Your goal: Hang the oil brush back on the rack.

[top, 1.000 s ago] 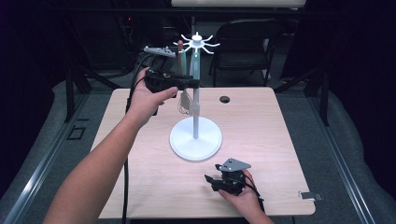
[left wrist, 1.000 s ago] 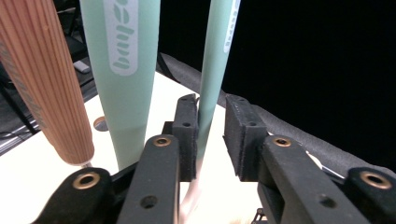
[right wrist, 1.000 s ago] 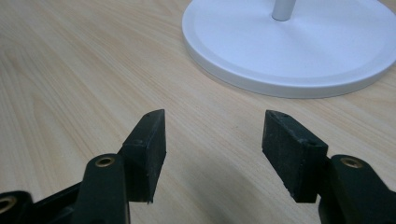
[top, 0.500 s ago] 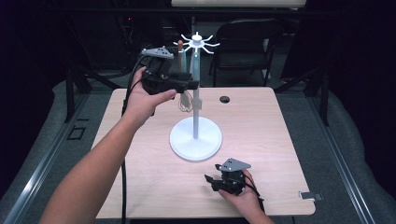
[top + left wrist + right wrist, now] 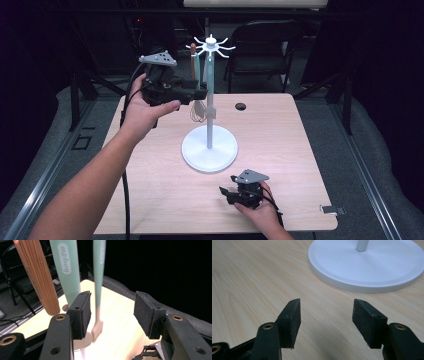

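Observation:
A white stand (image 5: 209, 100) with a ring of hooks at its top rises from a round base (image 5: 209, 150) on the wooden table (image 5: 280, 135). Teal-handled utensils (image 5: 198, 70) and a wooden-handled one (image 5: 193, 56) hang from its left hooks. My left gripper (image 5: 201, 93) is held level just left of them; its jaws have just been opening and stand open. In the left gripper view, a slim teal handle (image 5: 98, 277) hangs ahead of the left gripper (image 5: 112, 312), clear of both pads. My right gripper (image 5: 225, 192) rests open on the table near the front edge.
In the right gripper view, the right gripper (image 5: 325, 320) faces the white base (image 5: 367, 267) across bare wood. A small black disc (image 5: 241, 106) lies at the table's back. A folding chair (image 5: 265, 45) stands behind the table. A metal clip (image 5: 331, 209) sits at the front right corner.
My left gripper has let go of the hanging utensil and drawn back a little to the left. The right gripper has stayed put.

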`<state>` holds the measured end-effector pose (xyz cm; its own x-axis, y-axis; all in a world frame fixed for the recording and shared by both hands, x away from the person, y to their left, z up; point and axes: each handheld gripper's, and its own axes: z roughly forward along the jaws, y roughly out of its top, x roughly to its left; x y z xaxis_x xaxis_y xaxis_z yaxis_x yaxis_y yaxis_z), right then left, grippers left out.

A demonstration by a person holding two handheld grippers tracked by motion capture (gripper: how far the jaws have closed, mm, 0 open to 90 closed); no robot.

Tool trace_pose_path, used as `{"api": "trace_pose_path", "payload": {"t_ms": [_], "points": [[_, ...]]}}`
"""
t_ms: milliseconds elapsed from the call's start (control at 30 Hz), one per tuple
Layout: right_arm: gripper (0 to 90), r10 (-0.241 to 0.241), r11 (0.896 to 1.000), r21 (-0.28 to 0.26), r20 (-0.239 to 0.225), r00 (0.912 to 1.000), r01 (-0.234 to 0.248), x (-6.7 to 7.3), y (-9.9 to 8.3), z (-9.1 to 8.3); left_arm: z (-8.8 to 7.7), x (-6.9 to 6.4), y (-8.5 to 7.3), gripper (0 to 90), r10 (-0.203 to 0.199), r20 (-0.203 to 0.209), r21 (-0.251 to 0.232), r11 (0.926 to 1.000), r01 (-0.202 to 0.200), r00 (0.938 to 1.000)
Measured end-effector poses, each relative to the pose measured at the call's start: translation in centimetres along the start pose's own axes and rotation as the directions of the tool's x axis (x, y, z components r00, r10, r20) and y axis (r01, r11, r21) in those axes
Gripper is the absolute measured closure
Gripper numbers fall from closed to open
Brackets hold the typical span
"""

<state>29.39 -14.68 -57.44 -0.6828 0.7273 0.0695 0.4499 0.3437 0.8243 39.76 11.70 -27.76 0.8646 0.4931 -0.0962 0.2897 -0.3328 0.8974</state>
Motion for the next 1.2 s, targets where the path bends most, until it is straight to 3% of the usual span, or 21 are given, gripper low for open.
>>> {"api": "trace_pose_path", "payload": {"t_ms": [267,467,633,800,933,1200], "points": [[39.9,0.001,1.0,0.001,0.003,1.0,-0.001,-0.2,0.1,-0.3,-2.2,-0.4,-1.1,45.9,0.013,-0.032,0.0,0.9999,-0.013,0.9994],[41.4,0.01,1.0,-0.005,0.007,0.9999,-0.01,-0.4,0.2,-0.5,-3.4,0.4,-3.4,44.8,-0.013,-0.067,0.01,0.9999,0.013,0.9976],[44.6,0.029,1.0,-0.014,0.008,0.9996,-0.028,-0.6,0.3,-0.7,-4.5,1.4,-5.8,43.4,-0.042,-0.12,0.01,0.999,0.044,0.9919],[44.8,0.034,0.999,-0.009,0.004,0.9994,-0.034,-0.8,0.4,-0.9,-5.6,2.4,-8.7,43.1,-0.096,-0.157,0.015,0.995,0.099,0.9829],[43.0,0.043,0.999,-0.014,0.003,0.9991,-0.043,-0.9,0.4,-1.1,-6.3,2.9,-11.1,43.0,-0.114,-0.185,0.026,0.9923,0.121,0.976],[39.2,0.032,0.999,-0.025,0.031,0.999,-0.031,-1.4,0.4,-1.3,-6.4,3.5,-16.9,43.0,-0.173,-0.257,0.029,0.982,0.187,0.9507]]}}
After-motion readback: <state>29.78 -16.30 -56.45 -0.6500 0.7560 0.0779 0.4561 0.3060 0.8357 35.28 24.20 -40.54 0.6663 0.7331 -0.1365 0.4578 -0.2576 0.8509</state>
